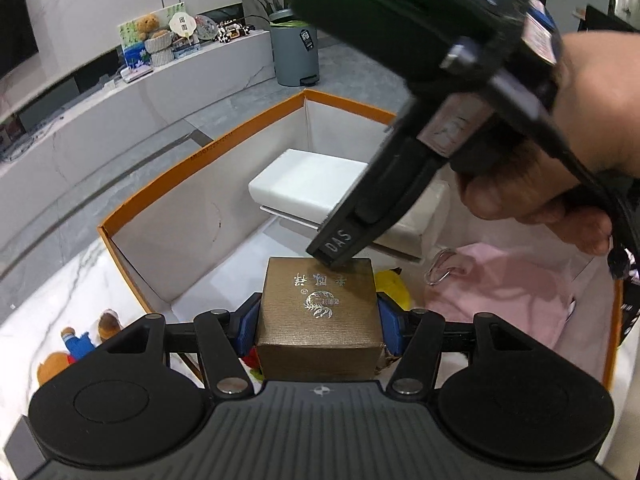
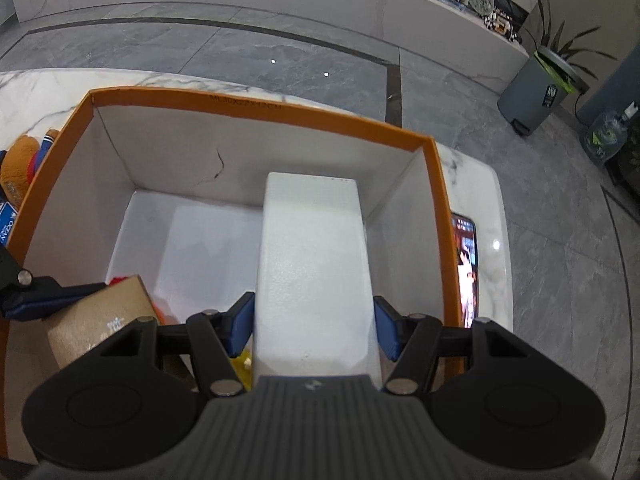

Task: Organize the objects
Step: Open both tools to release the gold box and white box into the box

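Observation:
My left gripper [image 1: 318,322] is shut on a brown gift box with silver print [image 1: 318,312], held over the orange-rimmed cardboard box [image 1: 168,184]. My right gripper [image 2: 314,328] is shut on a long white box [image 2: 314,256], held inside the same cardboard box [image 2: 256,118] on its right side. The brown box also shows in the right wrist view [image 2: 100,324] at the lower left. In the left wrist view the right gripper's body and the hand holding it hang over the white box [image 1: 308,184].
A pink cloth [image 1: 508,292] and a yellow toy [image 1: 394,286] lie in the cardboard box. Stuffed toys [image 1: 76,346] lie on the marble table left of the box. A phone [image 2: 466,268] lies right of it. A grey bin [image 1: 294,50] stands on the floor.

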